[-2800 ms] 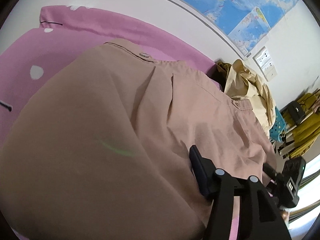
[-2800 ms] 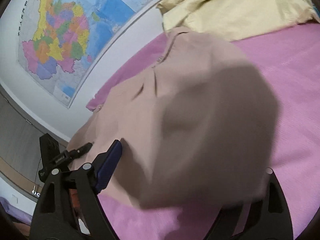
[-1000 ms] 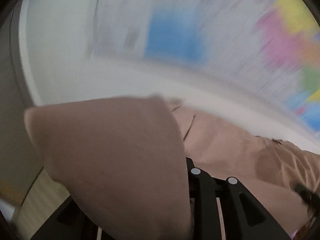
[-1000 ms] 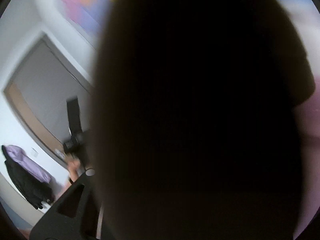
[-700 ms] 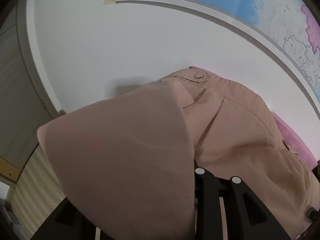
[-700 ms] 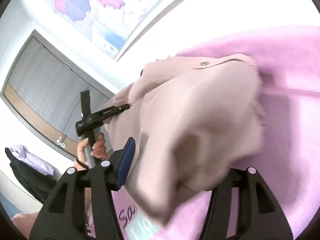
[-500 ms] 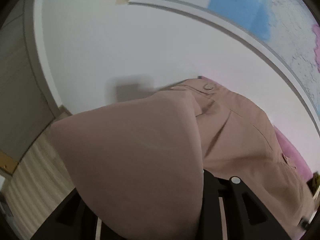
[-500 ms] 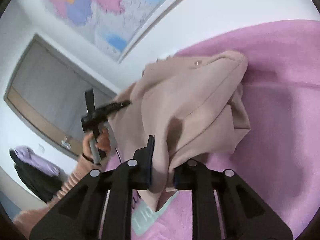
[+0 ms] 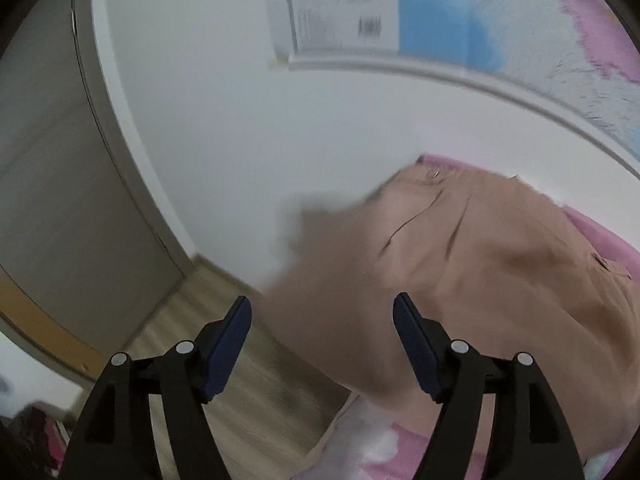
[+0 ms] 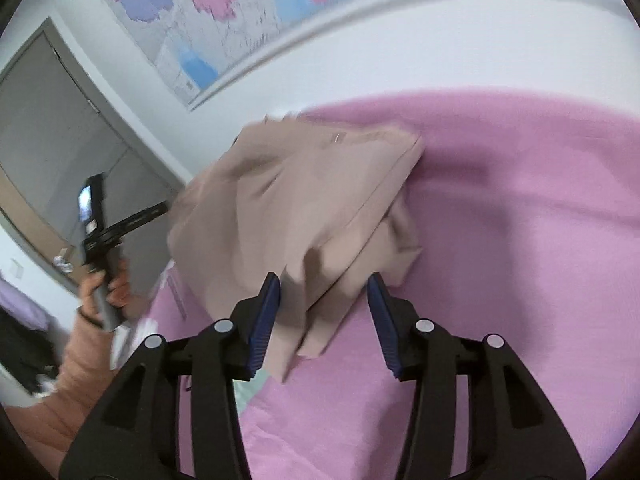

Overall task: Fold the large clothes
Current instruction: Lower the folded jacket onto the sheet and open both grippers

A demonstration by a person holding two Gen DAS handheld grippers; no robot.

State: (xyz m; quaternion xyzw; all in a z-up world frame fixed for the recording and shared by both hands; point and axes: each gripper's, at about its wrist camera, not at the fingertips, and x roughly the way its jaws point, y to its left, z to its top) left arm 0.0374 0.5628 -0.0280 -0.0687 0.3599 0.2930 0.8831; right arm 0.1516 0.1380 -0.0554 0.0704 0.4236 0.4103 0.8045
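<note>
A tan garment (image 10: 304, 208) is heaped on a pink bed (image 10: 520, 240) under a wall map (image 10: 240, 12); both the left hand-held gripper (image 9: 322, 344) and the right hand-held gripper (image 10: 324, 316) are seen opening, the cloth unclamped between their jaws.

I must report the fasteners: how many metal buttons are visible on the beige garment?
2 on the beige garment: one by its far corner, one on its right edge. Others may be hidden.

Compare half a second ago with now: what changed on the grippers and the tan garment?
Both let go. The left gripper and right gripper are opening; the tan garment, pinched in both before, has dropped onto the pink bedspread, a loose corner still between the right fingers. Garment stays bunched by the wall.
</note>
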